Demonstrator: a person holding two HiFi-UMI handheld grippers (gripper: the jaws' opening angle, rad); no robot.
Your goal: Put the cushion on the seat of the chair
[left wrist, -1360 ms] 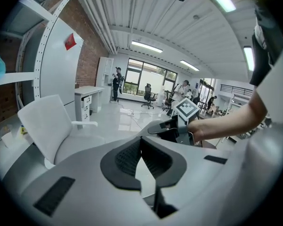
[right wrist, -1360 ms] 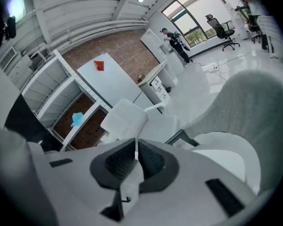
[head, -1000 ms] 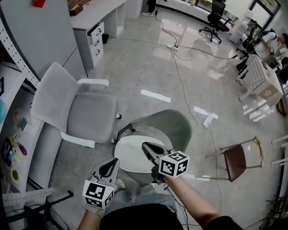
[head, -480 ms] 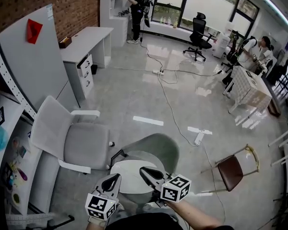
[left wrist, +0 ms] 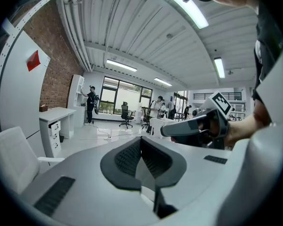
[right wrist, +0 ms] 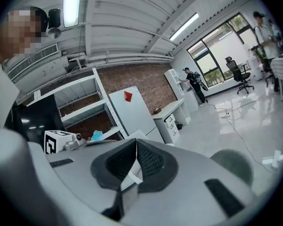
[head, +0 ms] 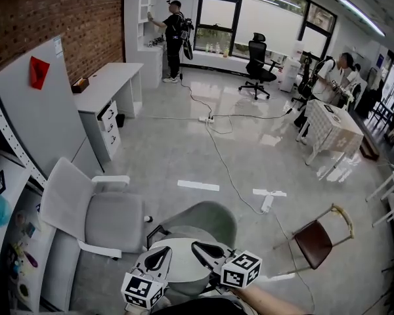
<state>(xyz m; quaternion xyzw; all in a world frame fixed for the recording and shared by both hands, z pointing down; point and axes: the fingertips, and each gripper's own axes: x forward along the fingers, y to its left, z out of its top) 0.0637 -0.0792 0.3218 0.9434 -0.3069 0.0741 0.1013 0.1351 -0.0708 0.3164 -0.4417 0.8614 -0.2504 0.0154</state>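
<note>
The white office chair (head: pixel 85 215) stands at ten o'clock of the round white cushion (head: pixel 177 269). The cushion is held up just at six o'clock of a grey-green rounded seat (head: pixel 207 216). The left gripper (head: pixel 160 256) and right gripper (head: pixel 200 249) each clench its edge.

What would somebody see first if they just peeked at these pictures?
Likely the left tool and right tool at the bottom of the head view, each pinching the edge of a round white cushion. Just beyond it sits a rounded grey-green chair. To the left is a white office chair, near the brick wall.
</note>
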